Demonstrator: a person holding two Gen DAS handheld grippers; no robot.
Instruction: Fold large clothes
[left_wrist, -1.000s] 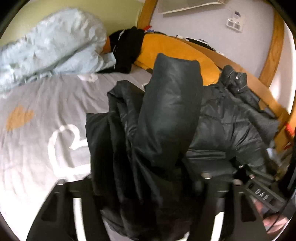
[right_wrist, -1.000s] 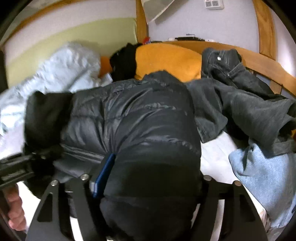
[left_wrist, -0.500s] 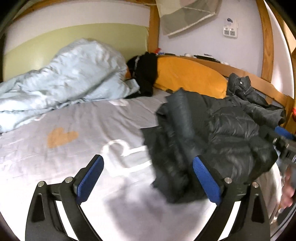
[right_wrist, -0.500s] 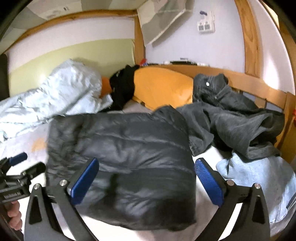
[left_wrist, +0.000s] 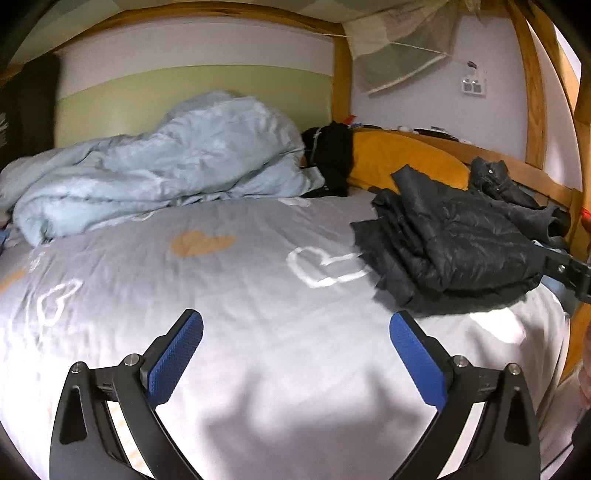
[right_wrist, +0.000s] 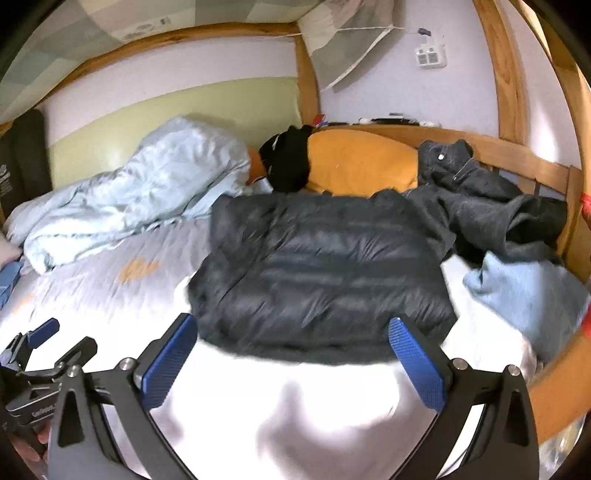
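A black puffer jacket (left_wrist: 454, 247) lies folded in a flat bundle on the grey heart-print bed sheet (left_wrist: 229, 295), right of centre. My left gripper (left_wrist: 295, 321) hovers over bare sheet to the jacket's left; its jaws are opening, with nothing between the blue pads (left_wrist: 177, 354). In the right wrist view the jacket (right_wrist: 325, 273) lies just beyond my right gripper (right_wrist: 291, 323), which stands open and empty in front of its near edge. The left gripper (right_wrist: 61, 338) shows at the lower left there.
A crumpled light-blue duvet (left_wrist: 159, 166) fills the back left. An orange pillow (right_wrist: 362, 166) with a black garment (right_wrist: 288, 162) on it lies at the head. Dark grey jeans (right_wrist: 491, 206) and a light-blue garment (right_wrist: 524, 291) sit by the wooden bed rail (right_wrist: 554, 384) on the right.
Both grippers let go of the jacket, opened wide and drew back from it. The jacket, earlier bunched between the jaws, now rests folded on the bed.
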